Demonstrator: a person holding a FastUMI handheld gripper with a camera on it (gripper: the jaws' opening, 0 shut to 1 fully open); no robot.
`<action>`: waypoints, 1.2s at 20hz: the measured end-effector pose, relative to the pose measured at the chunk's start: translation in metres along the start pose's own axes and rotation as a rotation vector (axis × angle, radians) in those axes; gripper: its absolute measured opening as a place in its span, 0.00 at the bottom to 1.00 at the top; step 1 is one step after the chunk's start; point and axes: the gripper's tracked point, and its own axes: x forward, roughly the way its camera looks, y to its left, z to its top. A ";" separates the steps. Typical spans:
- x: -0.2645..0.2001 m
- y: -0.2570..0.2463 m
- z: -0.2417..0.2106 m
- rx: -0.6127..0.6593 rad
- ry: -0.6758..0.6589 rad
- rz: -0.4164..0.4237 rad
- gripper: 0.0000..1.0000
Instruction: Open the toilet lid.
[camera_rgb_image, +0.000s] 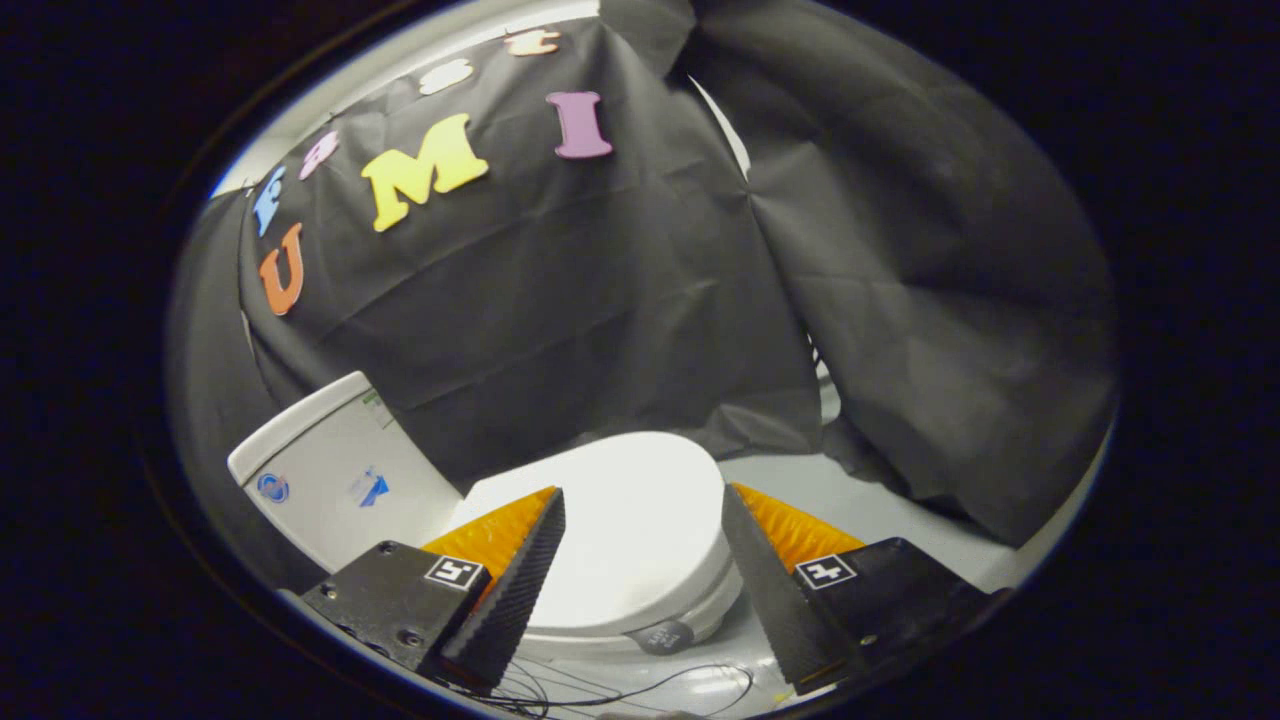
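A white toilet stands low ahead of me, its lid (625, 520) lying flat and closed over the bowl. The white tank (335, 475) rises behind the lid on the left, with small stickers on its front. My gripper (640, 500) is open, hovering above the toilet, and the lid shows in the wide gap between the two fingers. Neither finger touches the lid; the fingertips (552, 500) sit over its near part.
Black cloth walls hang behind and to the right of the toilet. A pale floor (880, 510) runs to the right of the bowl. A small dark round tag (665, 635) lies by the bowl's base, and thin black wires (640, 690) trail on the floor below.
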 end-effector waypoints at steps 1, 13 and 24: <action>0.009 -0.022 -0.020 0.001 0.039 -0.065 0.98; 0.014 -0.006 -0.120 0.446 0.429 0.079 0.94; 0.027 -0.004 -0.150 0.606 0.525 0.122 0.46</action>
